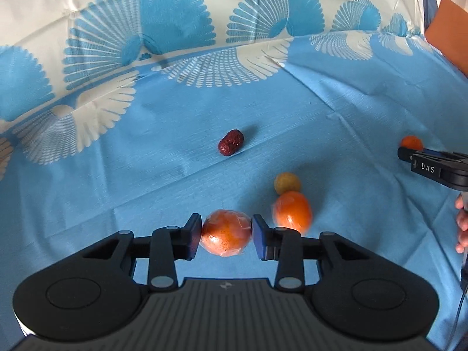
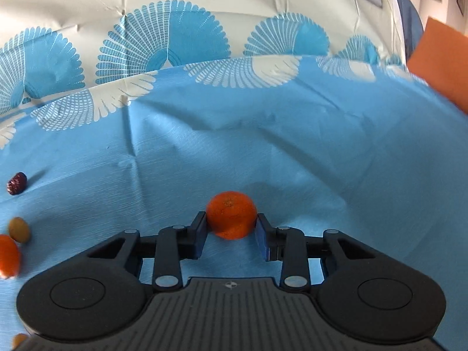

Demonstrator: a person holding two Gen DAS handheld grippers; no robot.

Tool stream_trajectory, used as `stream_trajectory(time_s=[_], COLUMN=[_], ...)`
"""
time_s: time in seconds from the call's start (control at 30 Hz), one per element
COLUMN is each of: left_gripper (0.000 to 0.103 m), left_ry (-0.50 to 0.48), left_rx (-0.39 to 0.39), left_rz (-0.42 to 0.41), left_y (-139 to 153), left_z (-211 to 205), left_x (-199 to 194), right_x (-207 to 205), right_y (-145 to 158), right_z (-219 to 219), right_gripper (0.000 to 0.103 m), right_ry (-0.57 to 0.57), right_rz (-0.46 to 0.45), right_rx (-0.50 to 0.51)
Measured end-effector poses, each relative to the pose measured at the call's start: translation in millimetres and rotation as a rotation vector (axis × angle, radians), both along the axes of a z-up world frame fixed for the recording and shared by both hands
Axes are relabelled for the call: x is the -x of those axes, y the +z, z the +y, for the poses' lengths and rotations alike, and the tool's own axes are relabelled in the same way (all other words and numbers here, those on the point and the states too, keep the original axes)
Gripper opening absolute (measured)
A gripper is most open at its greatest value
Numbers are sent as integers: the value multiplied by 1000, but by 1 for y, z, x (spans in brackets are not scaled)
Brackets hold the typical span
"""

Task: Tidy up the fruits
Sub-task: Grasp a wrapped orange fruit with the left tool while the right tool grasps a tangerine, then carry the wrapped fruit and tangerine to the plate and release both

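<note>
My left gripper [image 1: 226,235] is narrowed, both blue pads pinching a plastic-wrapped orange [image 1: 226,232] square between the fingertips, low on the blue tablecloth [image 1: 146,161]. My right gripper [image 2: 232,229] is also closed in, pads pressed on both sides of a bare tangerine [image 2: 231,215] that sits right at the fingertips, bulging past them on the far side.

Left view only: a second wrapped orange [image 1: 292,212] just right of the held one, a yellowish small fruit [image 1: 287,182] touching its far side, a dark red date [image 1: 230,142] farther off, plus the right gripper's tip at the right edge and a bit of hand [image 1: 462,225].

Right view only: an orange panel [image 2: 441,64] far right; date, yellow fruit and orange crowd its left edge.
</note>
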State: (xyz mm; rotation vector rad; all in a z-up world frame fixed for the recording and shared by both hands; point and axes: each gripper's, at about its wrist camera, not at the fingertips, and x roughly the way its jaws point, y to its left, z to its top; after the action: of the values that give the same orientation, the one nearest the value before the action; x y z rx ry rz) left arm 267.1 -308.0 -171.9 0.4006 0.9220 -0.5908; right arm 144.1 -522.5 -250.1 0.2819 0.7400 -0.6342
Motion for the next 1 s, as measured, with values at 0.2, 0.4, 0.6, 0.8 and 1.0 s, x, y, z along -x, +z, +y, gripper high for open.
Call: stream_trajectory(time_s=[0.2, 0.4, 0.6, 0.8, 1.0], left_gripper=[41, 41, 41, 41, 41], left_ry=[98, 189, 282, 335, 380], left_rx=[66, 114, 124, 120, 151], left_rz=[11, -7, -18, -34, -30], left_y=[55, 116, 158, 180, 187], left_z=[48, 115, 187, 248, 293], left_x=[39, 94, 159, 220, 267], right_x=[37, 86, 141, 189, 234], right_y=[52, 115, 161, 192, 214], right_z=[35, 112, 199, 273, 334], right_gripper=[36, 36, 36, 36, 36], right_ry=[23, 177, 363, 533, 662], right_rz=[-91, -169, -206, -208, -221], right_rx=[-19, 31, 43, -13, 6])
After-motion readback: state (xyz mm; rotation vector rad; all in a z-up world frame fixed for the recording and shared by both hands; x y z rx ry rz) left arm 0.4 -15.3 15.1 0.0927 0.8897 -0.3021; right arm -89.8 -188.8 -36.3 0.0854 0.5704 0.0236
